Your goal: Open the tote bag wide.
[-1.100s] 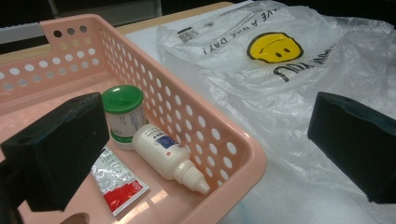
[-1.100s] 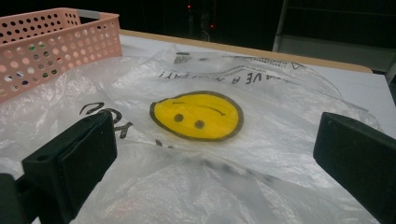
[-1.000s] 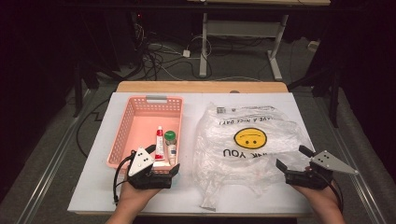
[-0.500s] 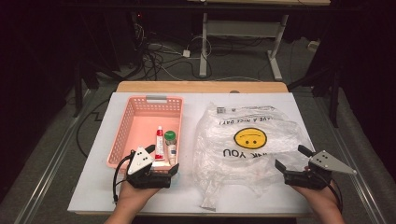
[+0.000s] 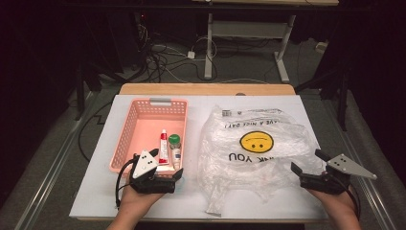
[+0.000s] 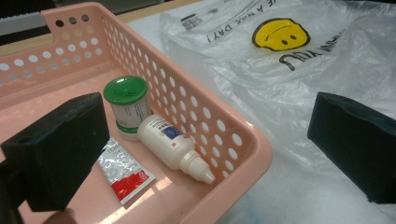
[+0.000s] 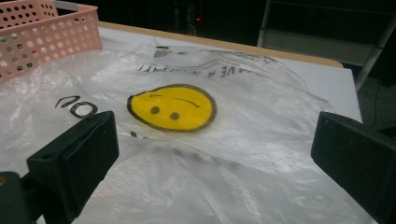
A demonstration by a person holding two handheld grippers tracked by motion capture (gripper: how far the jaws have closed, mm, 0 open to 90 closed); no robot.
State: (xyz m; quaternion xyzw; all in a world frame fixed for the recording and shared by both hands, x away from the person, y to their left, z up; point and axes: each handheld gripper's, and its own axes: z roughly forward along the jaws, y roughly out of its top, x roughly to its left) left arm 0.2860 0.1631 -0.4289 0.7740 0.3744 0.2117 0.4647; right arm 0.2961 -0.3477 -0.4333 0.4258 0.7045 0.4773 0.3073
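A pink perforated basket [image 5: 139, 129] [image 6: 219, 135] sits on the left of the white table. Inside lie a green-capped jar [image 5: 174, 140] [image 6: 127, 105], a small white dropper bottle [image 5: 176, 157] [image 6: 173, 145] and a red-and-white tube [image 5: 163, 146] [image 6: 123, 169]. A clear plastic bag with a yellow smiley [image 5: 256, 142] [image 7: 171, 107] lies flat on the right. My left gripper [image 5: 174, 173] [image 6: 210, 154] is open at the basket's near right corner, straddling its wall. My right gripper [image 5: 305, 161] [image 7: 215, 163] is open at the bag's near right edge, holding nothing.
The white tabletop [image 5: 201, 103] has a wooden strip along its far edge. Beyond it are a dark floor with cables [image 5: 163, 57] and a desk frame [image 5: 249, 28]. Bare table lies between basket and bag and along the front.
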